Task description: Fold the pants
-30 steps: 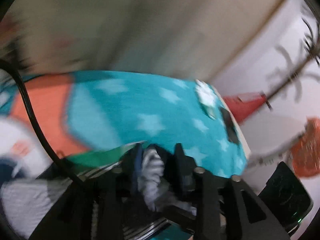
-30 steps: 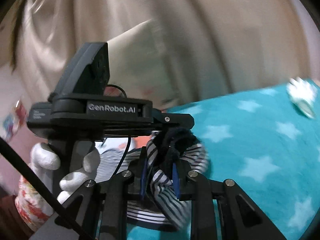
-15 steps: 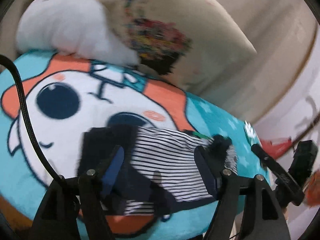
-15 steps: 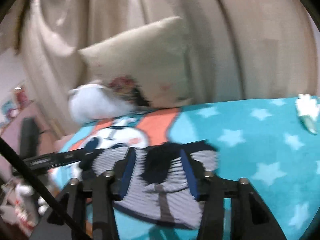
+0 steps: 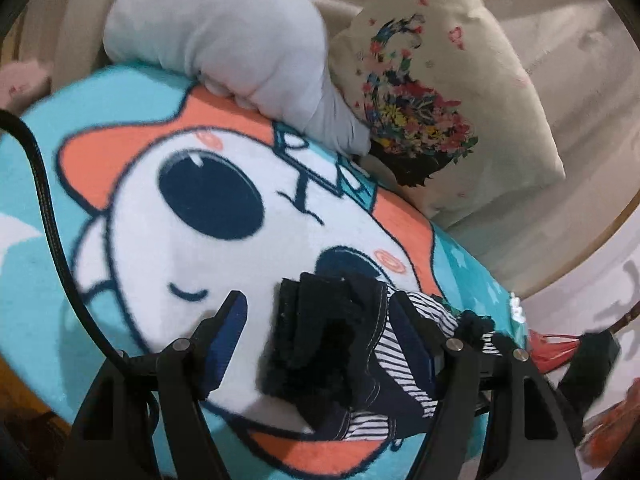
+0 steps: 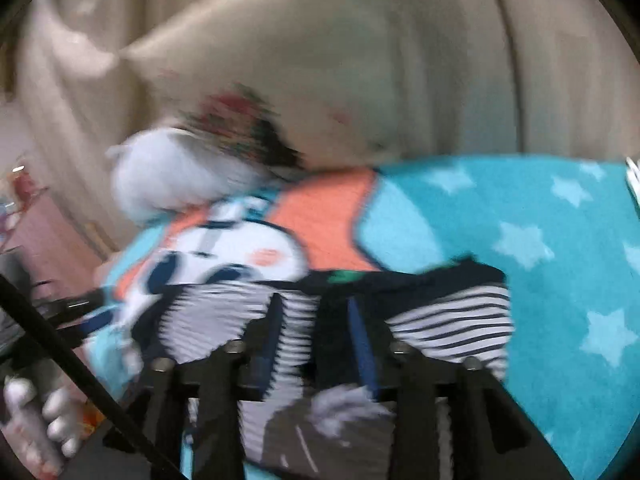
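The pants [image 5: 360, 356] are navy with white stripes and a dark fuzzy lining, and lie bunched on a teal cartoon blanket [image 5: 160, 232]. My left gripper [image 5: 320, 328] is open, its fingers either side of the dark folded end. In the blurred right wrist view the pants [image 6: 448, 320] lie spread on the blanket [image 6: 540, 232]. My right gripper [image 6: 316, 340] is open, its fingers a narrow gap apart over the striped cloth.
A white plush toy [image 5: 224, 40] and a cream floral pillow [image 5: 432, 92] lie at the blanket's far end. Beige curtains [image 6: 440, 60] hang behind. A gloved hand [image 6: 44, 420] holds the other gripper at lower left of the right wrist view.
Both grippers have let go of the pants and opened. The pants now lie on the blanket. Both cameras have swung towards the pillow.
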`<state>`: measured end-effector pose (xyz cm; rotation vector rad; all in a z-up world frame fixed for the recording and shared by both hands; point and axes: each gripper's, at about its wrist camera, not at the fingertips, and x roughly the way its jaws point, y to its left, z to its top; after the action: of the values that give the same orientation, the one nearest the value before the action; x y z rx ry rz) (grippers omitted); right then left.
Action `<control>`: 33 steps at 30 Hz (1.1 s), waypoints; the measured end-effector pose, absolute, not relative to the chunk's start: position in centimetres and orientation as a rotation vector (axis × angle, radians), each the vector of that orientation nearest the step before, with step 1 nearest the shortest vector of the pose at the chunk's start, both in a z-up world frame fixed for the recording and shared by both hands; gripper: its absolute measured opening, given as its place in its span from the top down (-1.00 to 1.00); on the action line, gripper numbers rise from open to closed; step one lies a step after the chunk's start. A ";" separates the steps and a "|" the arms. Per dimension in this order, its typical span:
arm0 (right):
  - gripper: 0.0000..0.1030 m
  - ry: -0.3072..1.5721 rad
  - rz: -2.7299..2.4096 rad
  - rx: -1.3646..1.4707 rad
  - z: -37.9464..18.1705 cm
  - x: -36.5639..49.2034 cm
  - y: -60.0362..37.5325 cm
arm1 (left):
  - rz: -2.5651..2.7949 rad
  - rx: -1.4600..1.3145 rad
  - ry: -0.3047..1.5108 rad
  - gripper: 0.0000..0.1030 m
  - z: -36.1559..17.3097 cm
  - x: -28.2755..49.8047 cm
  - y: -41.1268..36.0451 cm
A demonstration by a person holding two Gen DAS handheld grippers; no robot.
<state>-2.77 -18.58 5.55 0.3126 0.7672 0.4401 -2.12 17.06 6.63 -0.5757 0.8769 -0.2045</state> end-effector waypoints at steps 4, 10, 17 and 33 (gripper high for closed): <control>-0.28 0.756 0.635 0.228 5.9 -5.5 -13.2 | -0.257 -0.601 0.927 -0.41 5.5 -0.4 17.0; -0.28 0.748 0.754 -0.032 5.1 -8.0 -5.0 | -0.357 -0.670 1.023 -0.43 3.2 1.6 17.4; -0.28 0.734 0.750 -0.171 2.6 -8.2 -0.1 | -0.477 -0.649 1.056 -0.43 3.4 2.7 16.1; 0.71 0.630 0.669 0.180 5.6 -6.4 -8.5 | -0.559 -0.436 0.969 0.43 11.0 1.6 7.2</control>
<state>-6.39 -8.48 5.59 0.1802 0.6299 0.6689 1.63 7.16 10.96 -0.4356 0.9692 -0.5591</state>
